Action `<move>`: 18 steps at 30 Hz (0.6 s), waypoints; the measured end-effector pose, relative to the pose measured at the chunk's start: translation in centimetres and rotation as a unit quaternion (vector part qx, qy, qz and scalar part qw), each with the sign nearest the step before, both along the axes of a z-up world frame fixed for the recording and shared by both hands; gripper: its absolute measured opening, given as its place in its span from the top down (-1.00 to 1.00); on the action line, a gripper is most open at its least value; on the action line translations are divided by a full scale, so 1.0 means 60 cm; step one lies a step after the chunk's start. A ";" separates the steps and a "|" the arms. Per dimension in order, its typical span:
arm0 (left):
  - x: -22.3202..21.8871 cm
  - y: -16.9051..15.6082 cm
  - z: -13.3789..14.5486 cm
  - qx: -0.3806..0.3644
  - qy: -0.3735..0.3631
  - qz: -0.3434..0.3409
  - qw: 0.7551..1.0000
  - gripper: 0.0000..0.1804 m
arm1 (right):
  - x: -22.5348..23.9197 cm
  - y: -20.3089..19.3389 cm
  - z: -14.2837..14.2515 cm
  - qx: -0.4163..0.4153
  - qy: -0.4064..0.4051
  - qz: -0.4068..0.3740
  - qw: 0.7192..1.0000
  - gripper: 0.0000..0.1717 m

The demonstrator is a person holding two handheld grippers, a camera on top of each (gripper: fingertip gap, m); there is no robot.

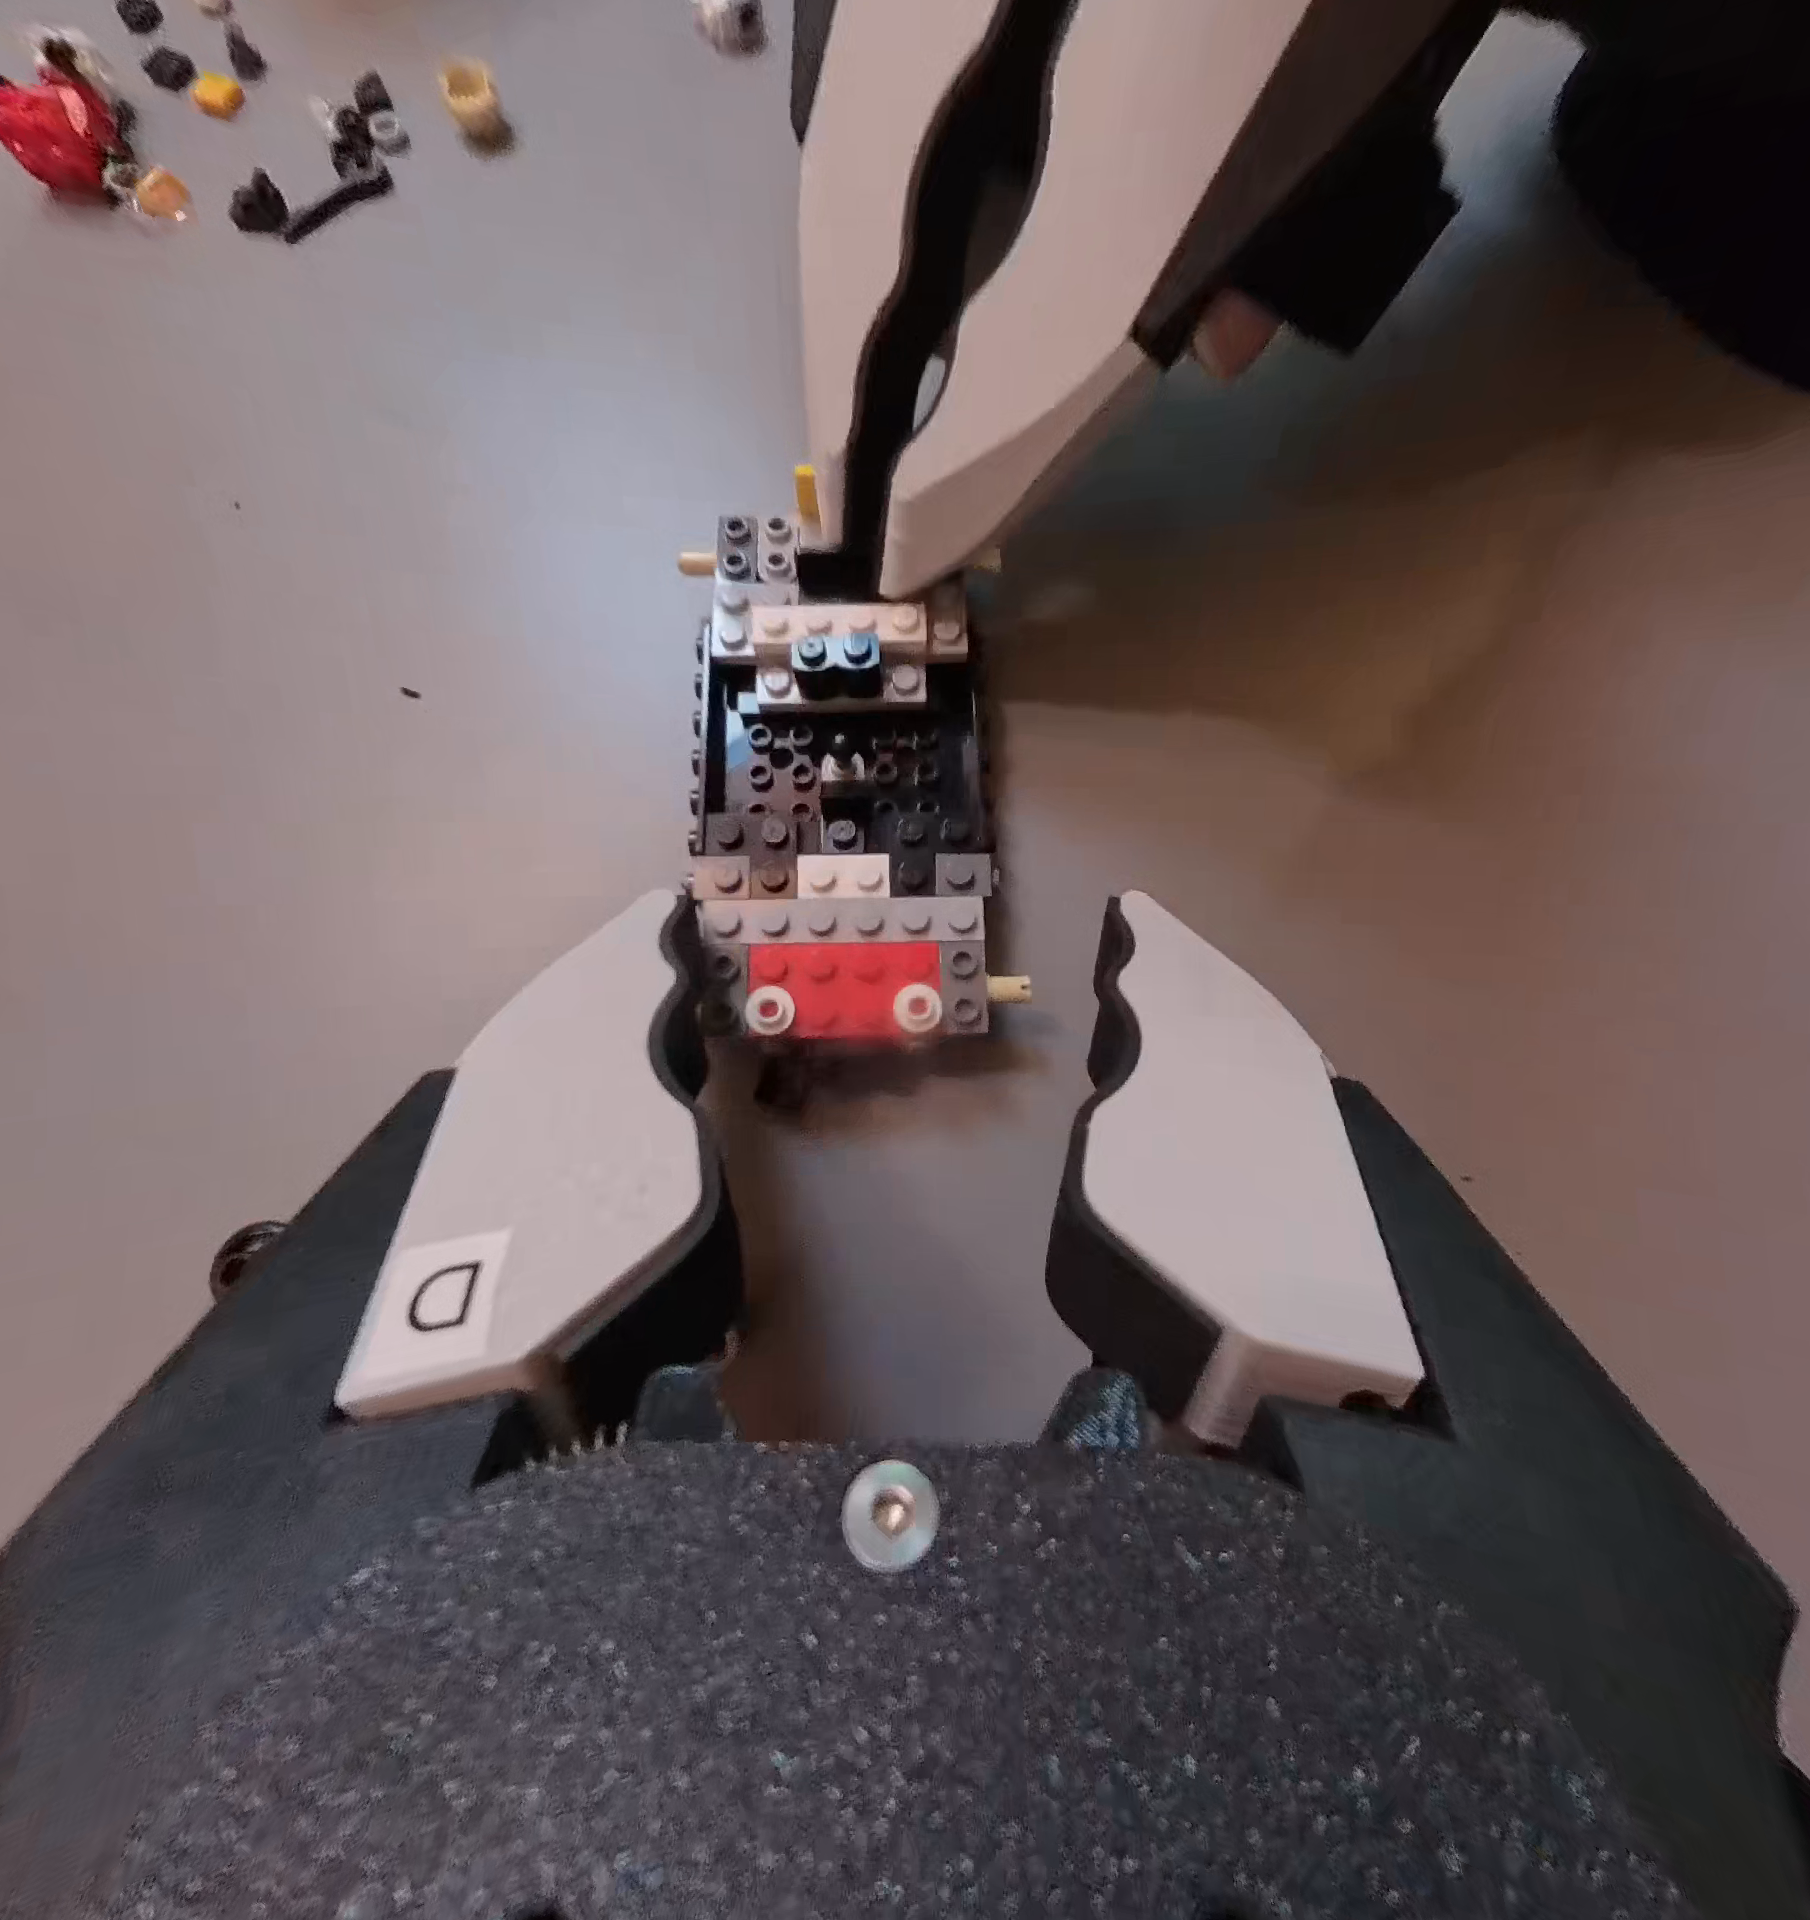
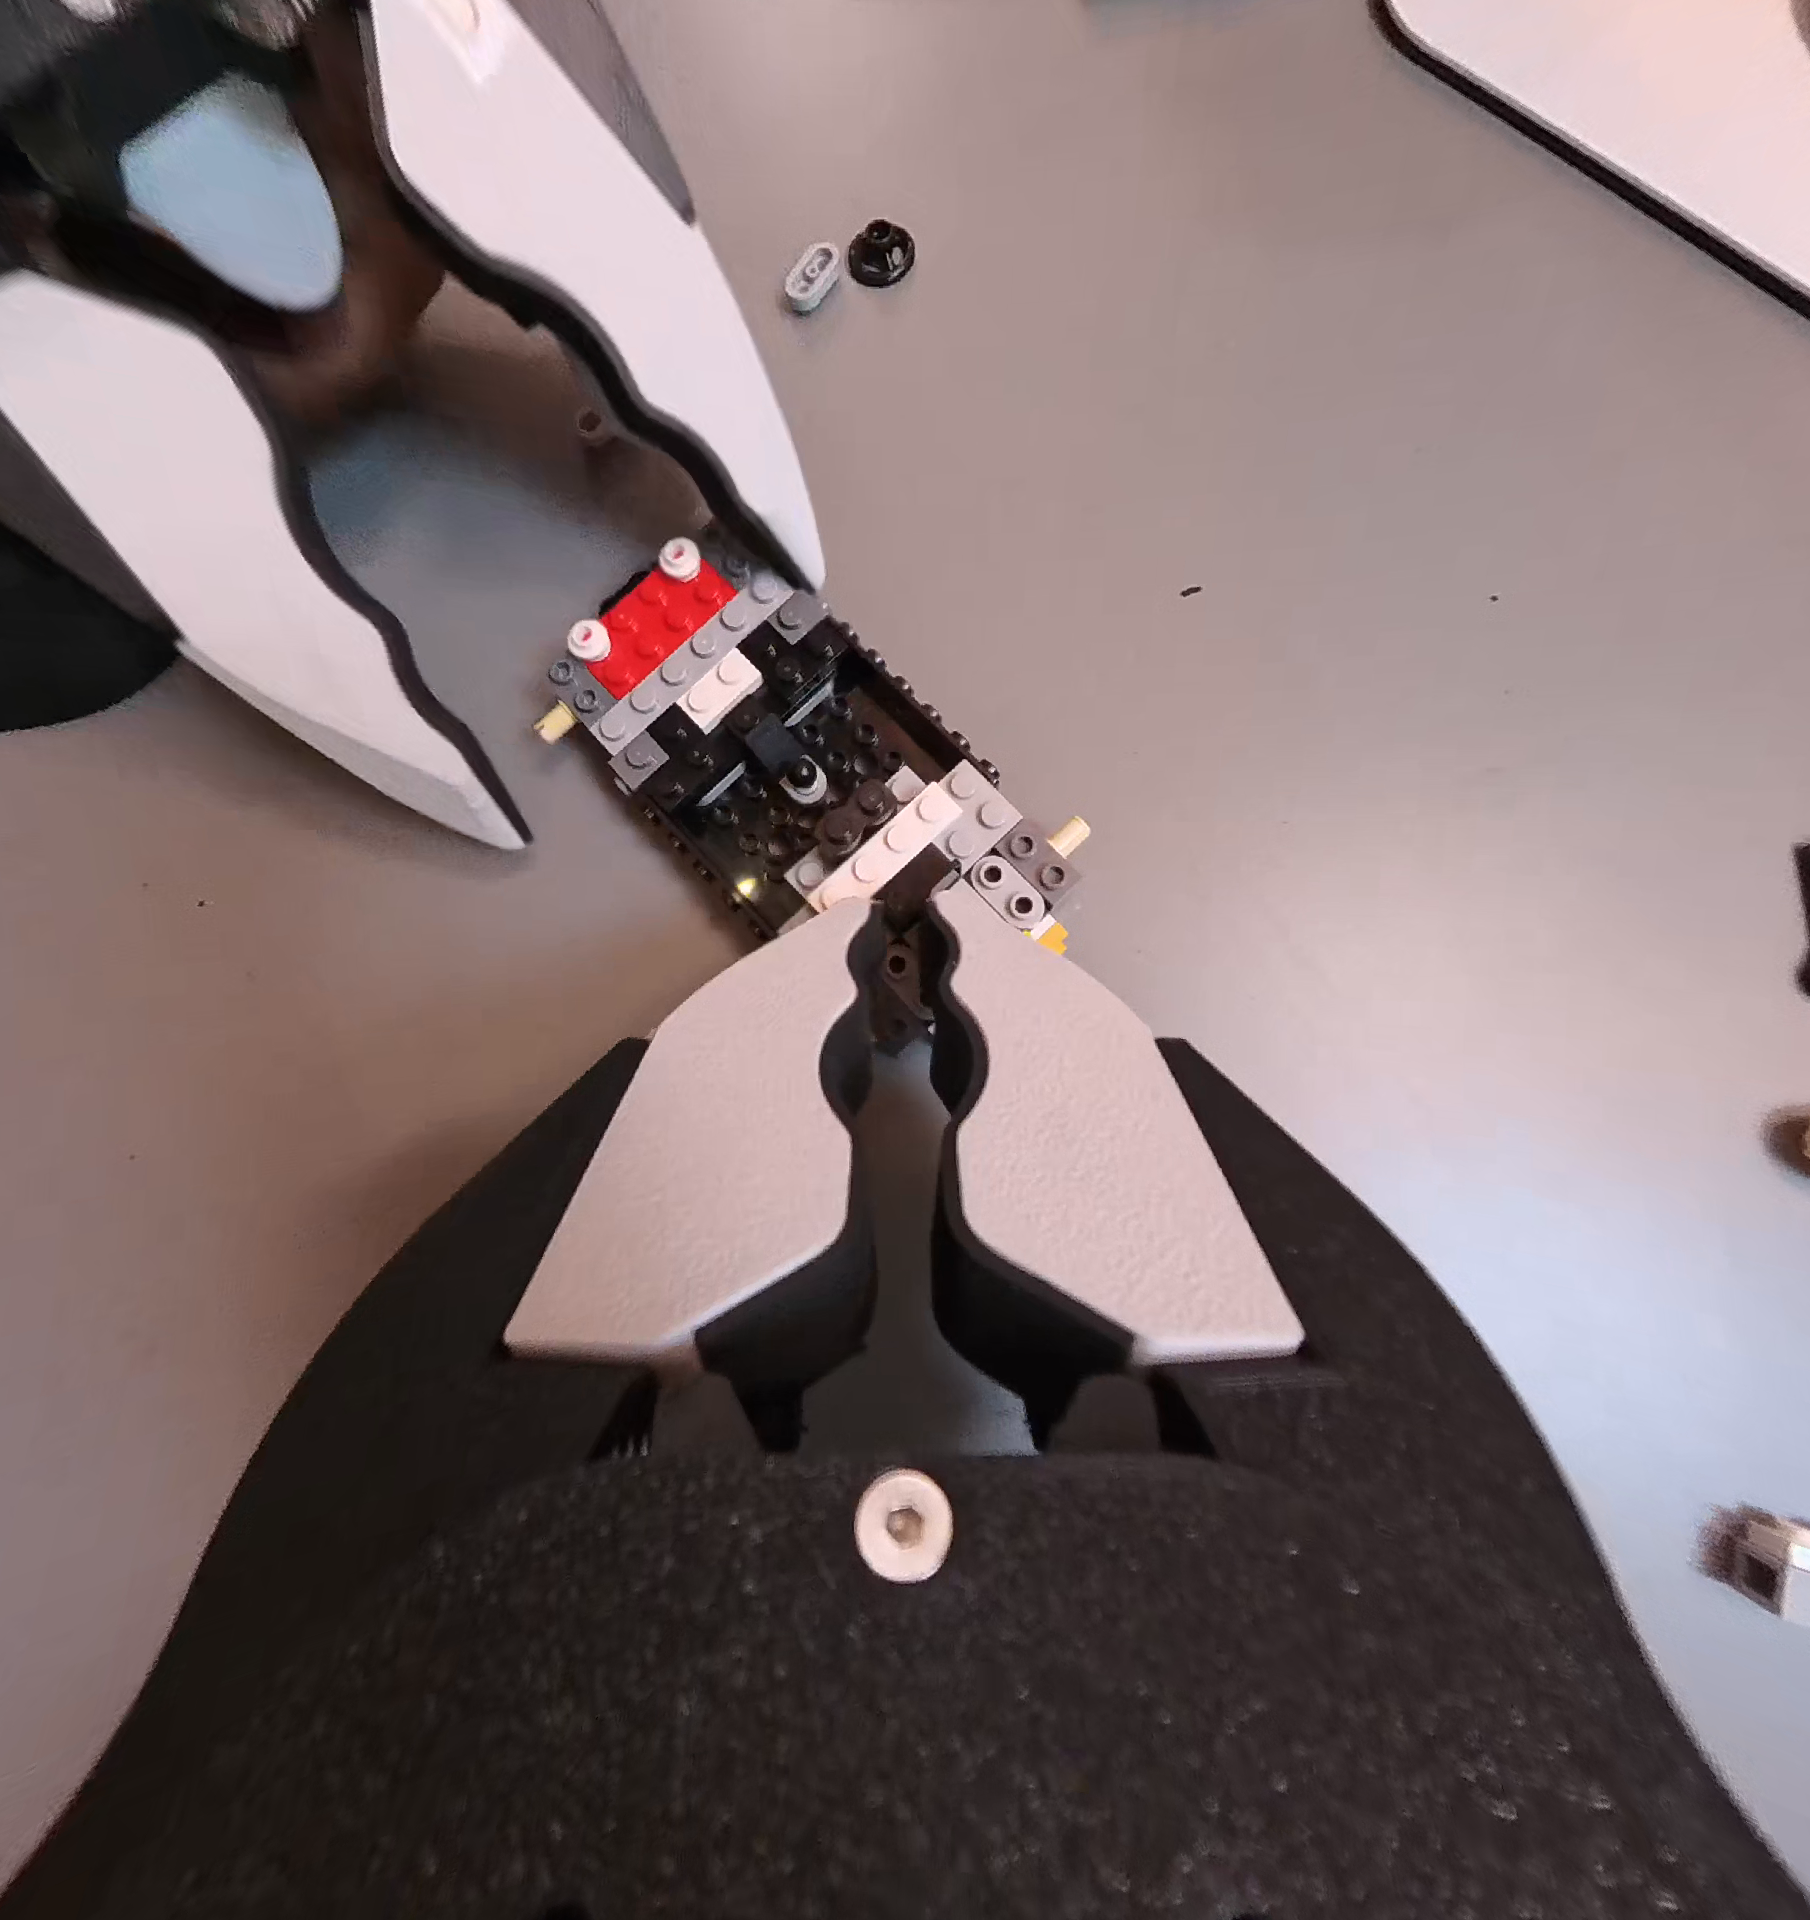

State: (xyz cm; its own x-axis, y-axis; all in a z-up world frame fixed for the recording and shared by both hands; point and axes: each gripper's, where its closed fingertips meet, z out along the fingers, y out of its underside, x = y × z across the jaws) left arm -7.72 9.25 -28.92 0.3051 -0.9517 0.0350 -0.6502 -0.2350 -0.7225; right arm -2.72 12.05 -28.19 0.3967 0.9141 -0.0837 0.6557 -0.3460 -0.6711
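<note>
Pebbled black housing with a bright centre screw fills the near edge of each wrist view, and from it reach smooth pale-grey fingers edged with wavy black pads. Left claw [image 1: 896, 997] stands wide apart around the red end of a brick-built model [image 1: 844, 821]; its left pad lies against or just beside the model's side, while the right pad is clear of it, a tan axle pin [image 1: 1015, 985] poking into the gap. Right claw [image 2: 906, 925] is nearly together, clamped on a small dark brown brick [image 2: 906, 971] at the model's opposite end, pads pressing both its sides. Long and boxy, the model rests on a matte grey table [image 2: 1296, 675]: a studded black well in the middle, grey and white plates across both ends, a red plate with two white round studs. Farther off lie scattered small parts [image 1: 257, 135], black, yellow and tan, beside a crinkled red piece [image 1: 44, 130].
</note>
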 end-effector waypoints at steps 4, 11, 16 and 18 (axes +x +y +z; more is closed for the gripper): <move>-0.004 0.009 -0.008 0.028 0.026 0.007 0.999 0.31 | 0.002 0.001 0.001 -0.003 0.011 -0.001 1.000 0.96; -0.005 0.008 -0.009 0.034 0.040 0.008 0.999 0.32 | 0.002 0.003 0.002 -0.018 0.028 -0.011 0.999 0.97; -0.008 0.009 -0.011 0.042 0.056 0.013 0.998 0.32 | 0.001 0.006 0.003 -0.045 0.052 -0.026 0.997 0.99; -0.008 0.009 -0.011 0.040 0.055 0.014 0.998 0.31 | 0.001 0.006 0.004 -0.055 0.062 -0.028 0.996 0.99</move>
